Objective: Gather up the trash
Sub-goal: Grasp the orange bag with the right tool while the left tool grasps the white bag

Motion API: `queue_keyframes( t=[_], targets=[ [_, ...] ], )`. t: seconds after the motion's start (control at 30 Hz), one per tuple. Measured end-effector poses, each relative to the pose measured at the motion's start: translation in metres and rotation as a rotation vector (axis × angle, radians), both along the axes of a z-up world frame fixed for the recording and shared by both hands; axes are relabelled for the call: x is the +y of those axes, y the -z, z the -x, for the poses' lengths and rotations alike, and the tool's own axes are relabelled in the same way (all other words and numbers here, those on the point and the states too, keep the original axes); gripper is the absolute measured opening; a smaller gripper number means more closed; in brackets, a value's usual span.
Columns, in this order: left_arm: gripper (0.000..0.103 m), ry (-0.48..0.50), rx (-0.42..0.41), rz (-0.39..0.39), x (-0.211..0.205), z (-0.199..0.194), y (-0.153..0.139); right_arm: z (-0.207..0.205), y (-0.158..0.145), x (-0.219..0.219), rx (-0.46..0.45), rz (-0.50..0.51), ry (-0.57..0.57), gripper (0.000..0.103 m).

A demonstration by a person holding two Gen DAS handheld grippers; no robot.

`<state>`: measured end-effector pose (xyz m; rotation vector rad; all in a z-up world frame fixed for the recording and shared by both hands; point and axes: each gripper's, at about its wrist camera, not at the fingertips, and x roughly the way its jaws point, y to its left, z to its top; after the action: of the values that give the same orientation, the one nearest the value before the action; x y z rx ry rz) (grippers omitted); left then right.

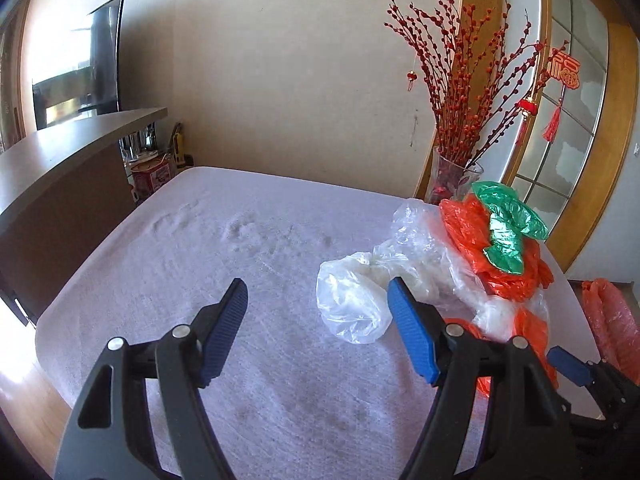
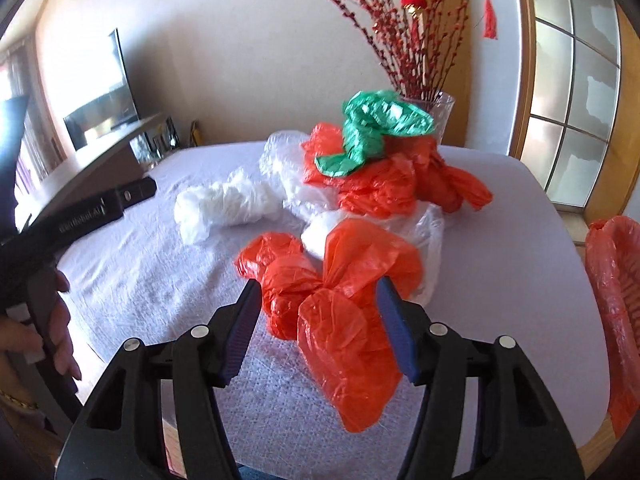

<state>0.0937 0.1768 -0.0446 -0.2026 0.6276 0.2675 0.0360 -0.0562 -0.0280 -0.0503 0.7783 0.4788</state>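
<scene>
Your left gripper (image 1: 318,300) hangs over the cloth-covered table (image 1: 200,264) with its jaws spread wide and nothing between them. A crumpled clear bag (image 1: 350,300) lies just beside its right finger; from this view you cannot tell whether the fingertip touches it.

Your right gripper (image 2: 318,296) is also spread wide, and a knotted orange bag (image 2: 340,300) sits between the jaws. Whether the blue pads (image 2: 394,332) already touch the plastic is hard to make out, since the bag bulges past both of them and hides the contact line.

The rest of the trash is heaped toward the far right of the table: more orange bags (image 2: 384,184), a green bag (image 2: 376,128) on top, clear bags under them, and a white wad (image 2: 224,204) lying a little apart on the left. The heap hides the lower part of the glass vase (image 2: 438,110) holding red branches (image 2: 408,32).

At the right edge of the right wrist view, an orange-lined bin (image 2: 612,280) is cut off by the frame, so you see only part of its rim. Your left hand (image 2: 60,320) and its tool show at the left edge, partly out of frame.
</scene>
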Motion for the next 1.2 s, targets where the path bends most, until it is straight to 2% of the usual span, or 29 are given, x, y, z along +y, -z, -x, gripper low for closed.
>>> queue_keyframes(
  t=[0.17, 0.23, 0.37, 0.47, 0.63, 0.83, 1.03, 1.2],
  targets=[
    [0.072, 0.034, 0.02, 0.003, -0.003, -0.008, 0.006, -0.001, 0.022, 0.012, 0.032, 0.07, -0.018, 0.059],
    [0.074, 0.045, 0.028, 0.007, -0.004, -0.012, 0.009, 0.001, 0.025, 0.014, 0.029, 0.075, -0.024, 0.054],
    [0.075, 0.069, 0.057, 0.012, -0.004, -0.024, 0.013, 0.002, 0.023, 0.015, 0.023, 0.082, -0.038, 0.032],
    [0.075, 0.099, 0.091, 0.018, -0.004, -0.037, 0.016, 0.005, 0.017, 0.012, 0.022, 0.063, -0.043, 0.027],
    [0.075, 0.163, 0.149, 0.029, -0.008, -0.061, 0.025, 0.014, -0.002, 0.002, -0.008, -0.009, -0.041, 0.026],
    [0.075, 0.218, 0.221, -0.037, -0.024, -0.087, 0.037, 0.021, -0.027, -0.015, -0.082, -0.025, 0.002, 0.026],
    [0.074, 0.233, 0.294, 0.053, -0.016, -0.103, 0.049, 0.009, -0.025, -0.047, -0.073, -0.013, 0.106, 0.026],
    [0.051, 0.263, 0.318, 0.097, -0.014, -0.11, 0.053, 0.005, -0.024, -0.069, -0.073, -0.027, 0.168, 0.026]
  ],
)
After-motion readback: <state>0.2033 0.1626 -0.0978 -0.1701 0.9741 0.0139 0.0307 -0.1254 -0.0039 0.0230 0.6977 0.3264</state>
